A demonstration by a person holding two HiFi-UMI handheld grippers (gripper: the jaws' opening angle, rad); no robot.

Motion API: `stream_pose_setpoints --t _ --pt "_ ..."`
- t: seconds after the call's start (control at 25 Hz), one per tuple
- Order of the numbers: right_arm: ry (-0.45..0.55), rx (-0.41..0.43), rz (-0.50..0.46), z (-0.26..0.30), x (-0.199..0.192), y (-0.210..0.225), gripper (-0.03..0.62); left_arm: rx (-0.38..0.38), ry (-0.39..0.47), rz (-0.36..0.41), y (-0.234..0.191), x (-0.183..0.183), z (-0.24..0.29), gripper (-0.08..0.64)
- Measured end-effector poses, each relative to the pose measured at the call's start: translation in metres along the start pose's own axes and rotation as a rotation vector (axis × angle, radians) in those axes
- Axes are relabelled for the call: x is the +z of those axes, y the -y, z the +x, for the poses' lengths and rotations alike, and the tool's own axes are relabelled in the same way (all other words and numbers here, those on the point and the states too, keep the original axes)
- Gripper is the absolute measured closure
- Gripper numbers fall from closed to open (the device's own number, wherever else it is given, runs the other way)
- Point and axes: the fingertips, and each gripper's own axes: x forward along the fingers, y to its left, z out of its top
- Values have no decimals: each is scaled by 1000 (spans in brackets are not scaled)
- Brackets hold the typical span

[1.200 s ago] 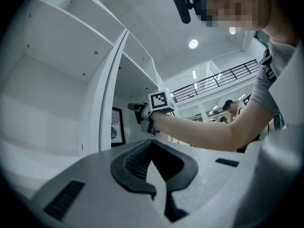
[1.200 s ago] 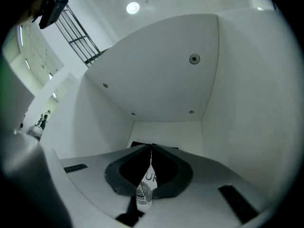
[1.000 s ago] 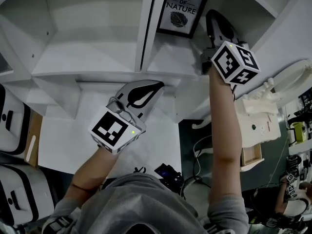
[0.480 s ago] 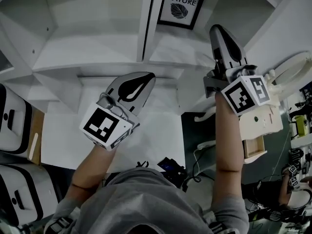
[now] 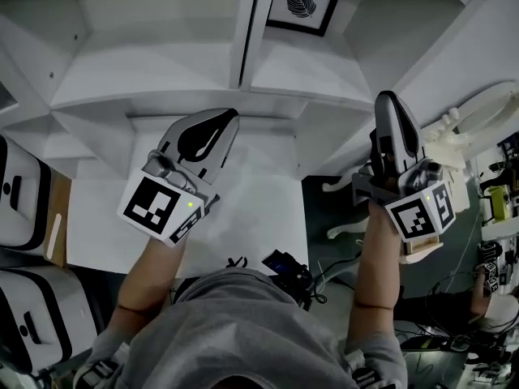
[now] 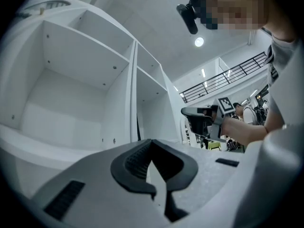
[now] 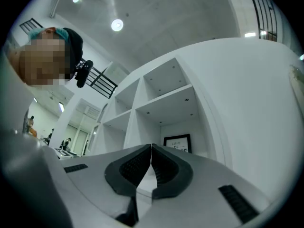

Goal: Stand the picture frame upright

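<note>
A black picture frame [image 5: 301, 1] with a leaf print stands upright in the right cubby of the white shelf unit [image 5: 162, 96]; the same picture frame [image 7: 177, 143] shows in the right gripper view, beyond the jaw tips. My right gripper [image 5: 388, 102] is shut and empty, held well in front of the shelf at the right. My left gripper [image 5: 217, 120] is shut too, with nothing in it, in front of the shelf's lower ledge. In the left gripper view its jaws [image 6: 151, 142] point at empty cubbies, and the right gripper [image 6: 202, 119] shows off to the right.
A vertical divider [image 5: 250, 31] separates the left and right cubbies. White and black cases [image 5: 20, 217] stand at the left. An ornate cream furniture piece [image 5: 442, 168] and cables on the floor [image 5: 332, 250] are at the right.
My right gripper has drawn back from the frame's cubby, down and to the right. My left gripper has slid slightly left and back. The frame stays standing in the cubby.
</note>
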Motion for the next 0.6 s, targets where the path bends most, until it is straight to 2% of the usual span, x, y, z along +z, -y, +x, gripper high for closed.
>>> stream_pose_setpoints --t 0.32,0.6 --pt "-69 -15 -174 -36 -27 -12 563 23 -10 -15 8 -21 -11 553" --pt "-72 -55 -203 -62 -47 -23 563 60 -4 -5 12 -34 -18 552"
